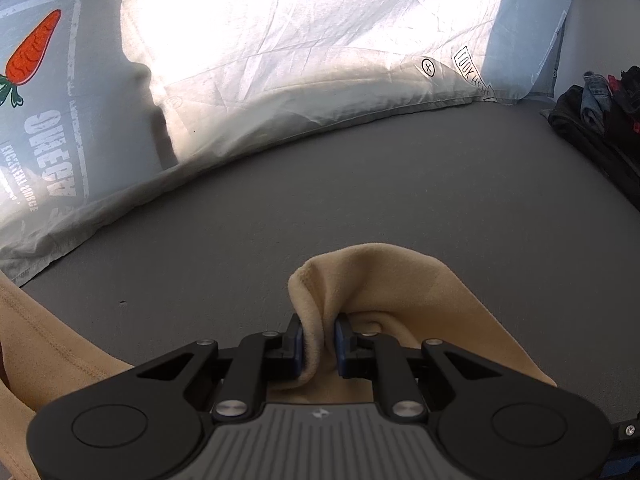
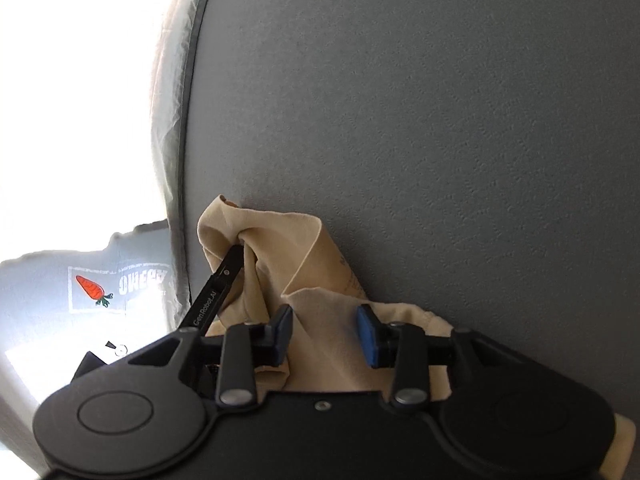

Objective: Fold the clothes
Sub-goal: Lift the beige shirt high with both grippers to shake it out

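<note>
A tan garment (image 1: pixel 400 280) lies bunched on the grey surface (image 1: pixel 360 180). My left gripper (image 1: pixel 320 344) is shut on a raised fold of it, with the cloth squeezed between both blue pads. More of the tan cloth trails off at the lower left. In the right wrist view the same garment (image 2: pixel 320 320) sits under my right gripper (image 2: pixel 325 334). Its blue pads stand apart with cloth lying between them, and the right pad's face is bare. One black finger of the left gripper (image 2: pixel 224 280) reaches in from the left and pinches a peak of the cloth.
Pale bedding with a carrot print (image 1: pixel 36 48) and a sunlit white sheet (image 1: pixel 300 40) border the grey surface at the back and left. A heap of dark clothes (image 1: pixel 600 116) lies at the far right. In the right wrist view the grey surface (image 2: pixel 440 120) stretches ahead.
</note>
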Action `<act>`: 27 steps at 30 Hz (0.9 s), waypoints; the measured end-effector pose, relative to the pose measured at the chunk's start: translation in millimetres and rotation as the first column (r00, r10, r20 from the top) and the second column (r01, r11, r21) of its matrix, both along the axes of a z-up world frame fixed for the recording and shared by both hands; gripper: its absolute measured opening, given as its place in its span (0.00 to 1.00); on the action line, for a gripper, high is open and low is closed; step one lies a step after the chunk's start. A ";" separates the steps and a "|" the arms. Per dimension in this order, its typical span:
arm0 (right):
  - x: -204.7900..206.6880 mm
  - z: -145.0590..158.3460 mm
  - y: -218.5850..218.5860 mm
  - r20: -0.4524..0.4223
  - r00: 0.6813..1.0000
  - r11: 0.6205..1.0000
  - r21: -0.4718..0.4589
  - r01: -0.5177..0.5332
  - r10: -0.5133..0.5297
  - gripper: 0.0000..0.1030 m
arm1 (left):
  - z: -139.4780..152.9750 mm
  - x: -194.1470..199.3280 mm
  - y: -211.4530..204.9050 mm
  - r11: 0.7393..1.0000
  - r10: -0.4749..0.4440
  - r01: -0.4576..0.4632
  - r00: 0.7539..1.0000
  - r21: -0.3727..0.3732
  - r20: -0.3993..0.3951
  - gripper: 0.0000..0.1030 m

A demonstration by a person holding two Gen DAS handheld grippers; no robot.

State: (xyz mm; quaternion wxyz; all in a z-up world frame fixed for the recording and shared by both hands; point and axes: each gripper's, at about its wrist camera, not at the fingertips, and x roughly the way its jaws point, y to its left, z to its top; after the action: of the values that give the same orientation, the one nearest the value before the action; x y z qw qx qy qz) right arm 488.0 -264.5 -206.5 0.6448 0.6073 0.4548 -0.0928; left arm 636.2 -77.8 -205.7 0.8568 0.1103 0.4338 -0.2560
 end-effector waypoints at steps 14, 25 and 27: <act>-36.4 188.1 -0.1 0.499 0.802 0.808 -0.588 0.035 0.328 0.02 | 216.5 -121.2 72.8 0.945 0.314 -0.308 0.773 -0.106 0.552 0.12; -180.9 365.6 1.5 0.752 0.333 0.620 -0.658 0.428 0.569 0.02 | 385.2 -337.2 86.0 0.890 0.432 -0.294 0.290 -0.349 0.854 0.12; -207.4 384.9 -6.4 0.768 0.279 0.615 -0.633 0.470 0.576 0.02 | 399.0 -368.4 78.8 0.889 0.438 -0.263 0.246 -0.376 0.865 0.12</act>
State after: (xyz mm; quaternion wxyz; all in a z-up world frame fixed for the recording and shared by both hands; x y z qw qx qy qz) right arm 280.6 -270.9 178.4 0.9733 0.1629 -0.0980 0.1285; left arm 267.8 1.0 193.4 0.9868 0.0706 -0.1445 0.0201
